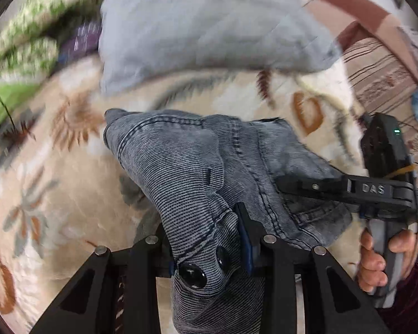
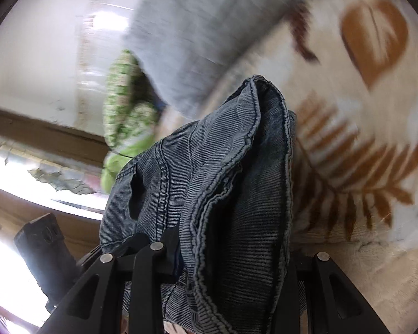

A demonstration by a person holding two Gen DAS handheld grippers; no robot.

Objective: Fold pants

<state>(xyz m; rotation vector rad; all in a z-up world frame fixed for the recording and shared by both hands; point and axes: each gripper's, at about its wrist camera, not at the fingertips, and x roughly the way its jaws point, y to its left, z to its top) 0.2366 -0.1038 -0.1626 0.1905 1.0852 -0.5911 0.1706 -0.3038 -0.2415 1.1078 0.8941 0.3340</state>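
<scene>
1. Clamped at the waistband: left gripper (image 1: 209,250) pinching the pants (image 1: 197,172) right by the two dark buttons (image 1: 192,276), likely because the thick band gives a firm hold that will not slip.
2. Bunched through the right gripper (image 2: 217,253) too: several denim layers and a stitched hem edge between its fingers, seemingly pinched, though the pads themselves are hidden under the cloth.
3. Seen from the left view, reaching in from the side and biting the far edge of the same cloth: right gripper again, with a hand (image 1: 376,258) wrapped round its handle.
4. Held at two points so as to carry the cloth as one span, probably to lay one half over the other.
5. Lifted mostly clear of the blanket (image 1: 55,194), with folds hanging loose between the grips; no flat, finished fold yet.
6. Farther out: grey pillow (image 1: 203,25) at the head of the floral blanket, green patterned bedding (image 1: 22,41) beside it. Heavy blur over all of it.
7. Risk, as a judgement: slack middle may crumple on landing unless pulled taut first.
</scene>
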